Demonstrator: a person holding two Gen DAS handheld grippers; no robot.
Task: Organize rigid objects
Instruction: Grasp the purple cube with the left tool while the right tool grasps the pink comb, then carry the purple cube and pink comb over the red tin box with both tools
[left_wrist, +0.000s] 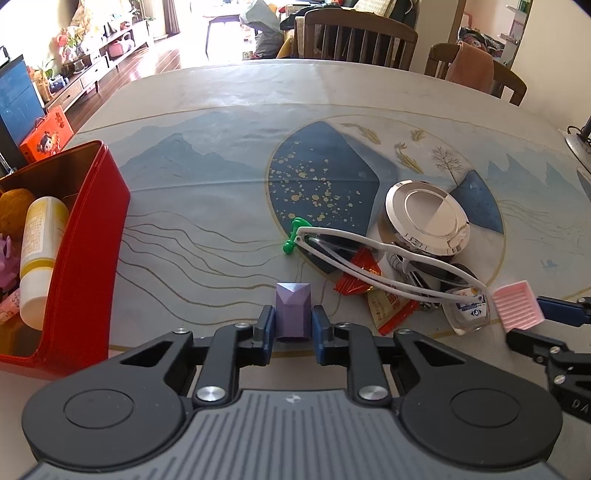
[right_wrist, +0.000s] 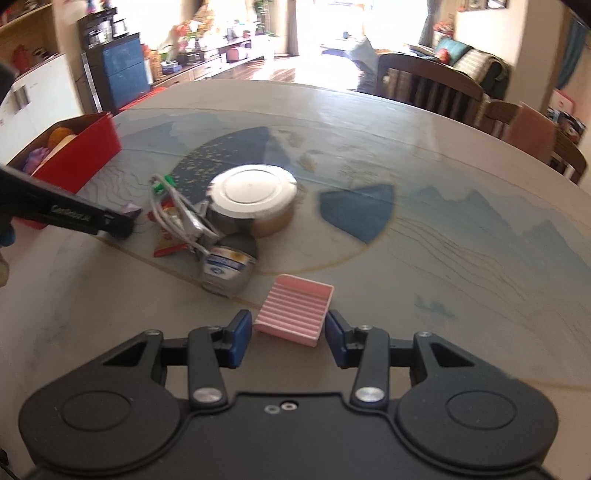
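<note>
My left gripper (left_wrist: 293, 325) is shut on a small purple block (left_wrist: 293, 308) just above the table. A red box (left_wrist: 88, 236) stands at the left, holding a white and yellow bottle (left_wrist: 38, 254) and other items. My right gripper (right_wrist: 289, 332) stands around a pink ridged tray (right_wrist: 295, 308); its pads sit close to the tray's sides, and contact is unclear. The pink tray also shows in the left wrist view (left_wrist: 517, 304). A pile lies between them: white glasses (left_wrist: 373, 258), a round silver tin (left_wrist: 424, 218), a green hook (left_wrist: 293, 236), red packets (left_wrist: 364, 271), a clear cup (left_wrist: 467, 310).
The table (left_wrist: 221, 184) has a printed blue mountain cloth. Wooden chairs (left_wrist: 354, 37) stand at the far edge. The red box shows in the right wrist view (right_wrist: 79, 155) at the far left, and the left gripper's arm (right_wrist: 66, 214) crosses that view's left side.
</note>
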